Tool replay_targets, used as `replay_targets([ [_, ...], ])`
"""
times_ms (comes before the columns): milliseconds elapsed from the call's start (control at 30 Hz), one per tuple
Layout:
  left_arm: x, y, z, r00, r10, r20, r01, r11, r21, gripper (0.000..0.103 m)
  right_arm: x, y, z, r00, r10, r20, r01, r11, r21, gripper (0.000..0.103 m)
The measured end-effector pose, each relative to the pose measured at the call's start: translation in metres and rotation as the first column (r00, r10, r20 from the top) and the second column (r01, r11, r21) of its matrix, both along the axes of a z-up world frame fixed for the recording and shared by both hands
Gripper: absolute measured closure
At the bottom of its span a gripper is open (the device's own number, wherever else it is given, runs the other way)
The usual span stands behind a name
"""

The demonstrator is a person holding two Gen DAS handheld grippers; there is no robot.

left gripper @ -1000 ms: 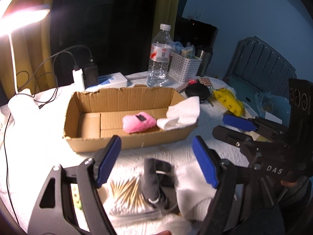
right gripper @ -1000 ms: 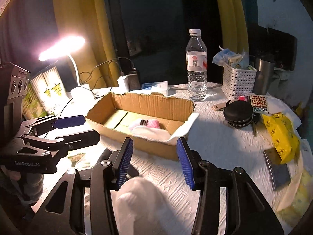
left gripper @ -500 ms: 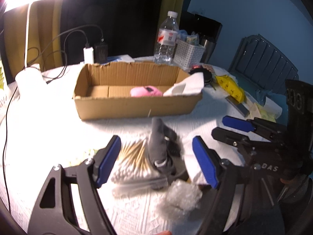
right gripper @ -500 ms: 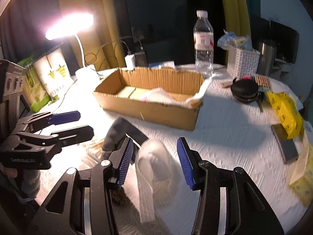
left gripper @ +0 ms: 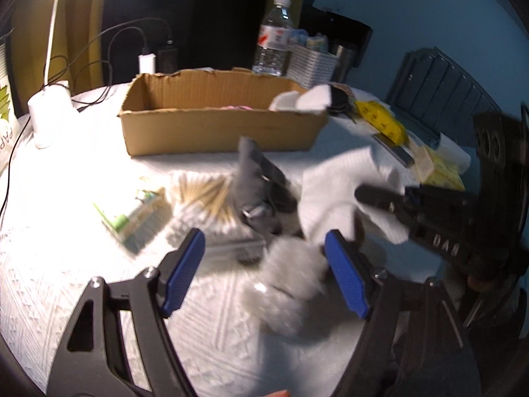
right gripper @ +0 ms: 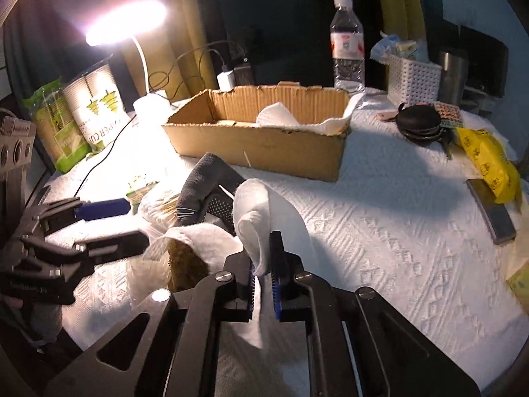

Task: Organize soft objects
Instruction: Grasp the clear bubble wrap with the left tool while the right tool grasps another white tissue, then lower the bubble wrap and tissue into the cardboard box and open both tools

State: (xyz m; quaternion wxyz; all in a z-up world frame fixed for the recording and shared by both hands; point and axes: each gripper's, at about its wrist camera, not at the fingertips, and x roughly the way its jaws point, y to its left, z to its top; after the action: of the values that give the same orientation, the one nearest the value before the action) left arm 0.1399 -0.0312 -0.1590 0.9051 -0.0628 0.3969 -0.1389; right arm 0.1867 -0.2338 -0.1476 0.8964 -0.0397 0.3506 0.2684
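My right gripper (right gripper: 263, 258) is shut on a fold of a white cloth (right gripper: 264, 205), which rises between its blue pads. In the left wrist view the same cloth (left gripper: 340, 178) hangs from the right gripper (left gripper: 380, 197). My left gripper (left gripper: 263, 236) is open, with a crumpled ball of clear wrap (left gripper: 287, 284) lying just below and between its fingers, untouched. A grey sock-like piece (left gripper: 254, 178) (right gripper: 201, 182) lies behind on a bag of cotton swabs (left gripper: 205, 192). The cardboard box (left gripper: 215, 132) (right gripper: 264, 145) holds another white cloth (right gripper: 277, 117) and a pink thing (left gripper: 234, 107), mostly hidden.
A lit desk lamp (right gripper: 125, 23), chargers with cables, a water bottle (right gripper: 347, 53) and a white basket (right gripper: 413, 79) stand behind the box. A black round case (right gripper: 418, 122), a yellow packet (right gripper: 486, 158) and a dark flat bar (right gripper: 492, 210) lie at the right. A small green packet (left gripper: 139, 211) lies left.
Both grippers came down and closer to the pile in front of the box. The right gripper's jaws closed on the white cloth. The left gripper stayed open.
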Motion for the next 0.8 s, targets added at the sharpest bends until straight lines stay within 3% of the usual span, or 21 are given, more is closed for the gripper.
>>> replay_targets([
  [300,-0.012,-0.018,-0.023,0.999,-0.036,-0.038,0.040,0.994,0.101,0.028,-0.024,-0.023,0.020,0.997,-0.044,0.066,0.042,0.999,0.032,0.094],
  [333,-0.012,-0.019,-0.026,0.998,-0.038,-0.040,0.042,0.993,0.107,0.032,-0.026,-0.025,0.021,0.996,-0.047,0.071,0.045,0.998,0.036,0.094],
  [367,-0.011,-0.020,-0.028,0.998,-0.042,-0.043,0.046,0.993,0.113,0.047,-0.028,-0.027,0.023,0.996,-0.050,0.077,0.047,0.998,0.039,0.094],
  [433,-0.010,-0.022,-0.032,0.998,-0.043,-0.054,0.050,0.991,0.124,0.055,-0.032,-0.029,0.026,0.995,-0.054,0.087,0.050,0.998,0.043,0.094],
  [800,-0.015,-0.008,0.007,0.999,-0.024,0.045,0.019,0.995,0.098,0.059,-0.040,-0.033,0.054,0.987,-0.053,0.154,0.043,0.997,0.070,0.095],
])
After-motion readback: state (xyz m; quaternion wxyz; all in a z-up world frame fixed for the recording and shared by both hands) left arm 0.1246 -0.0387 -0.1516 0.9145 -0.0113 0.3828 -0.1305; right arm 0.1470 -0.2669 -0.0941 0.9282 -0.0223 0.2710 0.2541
